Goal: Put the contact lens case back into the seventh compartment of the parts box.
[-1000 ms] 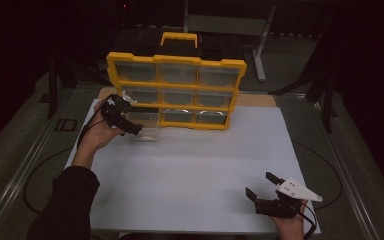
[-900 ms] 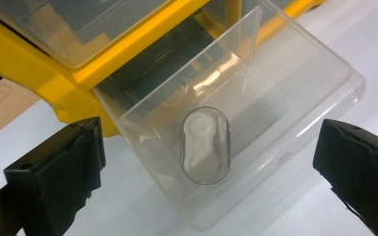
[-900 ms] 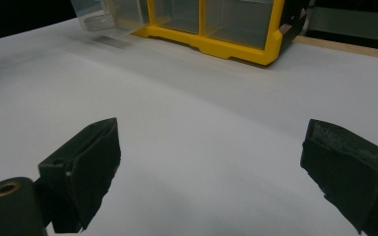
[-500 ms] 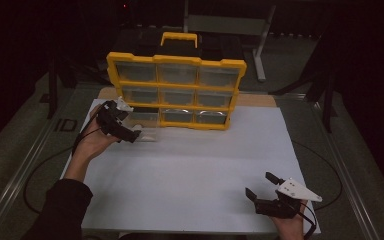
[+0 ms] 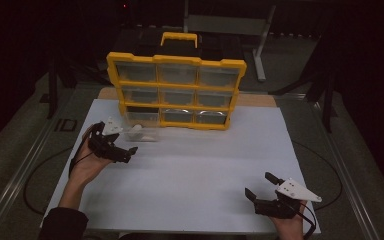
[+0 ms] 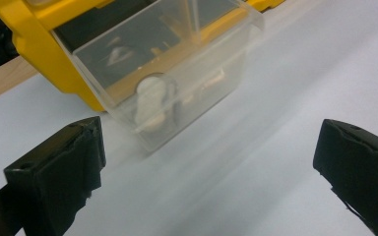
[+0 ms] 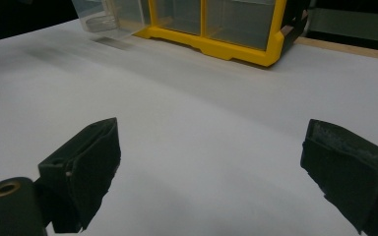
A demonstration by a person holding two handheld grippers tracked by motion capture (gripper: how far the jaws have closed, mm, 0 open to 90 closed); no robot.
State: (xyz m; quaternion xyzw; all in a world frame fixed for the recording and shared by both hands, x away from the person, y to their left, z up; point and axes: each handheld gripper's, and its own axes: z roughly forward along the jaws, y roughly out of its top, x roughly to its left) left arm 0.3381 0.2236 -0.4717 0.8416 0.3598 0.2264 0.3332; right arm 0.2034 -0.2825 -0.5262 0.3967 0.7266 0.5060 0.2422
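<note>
A yellow organiser case [image 5: 176, 90] with a grid of clear drawers stands upright at twelve o'clock on a white table [image 5: 190, 180]. Its bottom-left clear drawer [image 5: 141, 126] is pulled partway out toward the person, and a small white part [image 6: 150, 101] lies inside, against the front wall.

The left gripper [image 5: 122, 150] sits at about nine o'clock on the table, just beside the drawer's front but apart from it. Its jaws are spread wide and hold nothing. In the left gripper view the drawer hangs out of its slot at eleven o'clock, between and beyond the jaws.

The right gripper [image 5: 262, 192] rests near five o'clock, well apart from the case, jaws also wide and empty (its hand lies low on the table edge).

The likely risk: the drawer looks barely supported by its slot, so a nudge or an off-centre grab on its thin, smooth plastic wall could tip it out and spill the part. A hard pull might also drag or topple the upright case.
</note>
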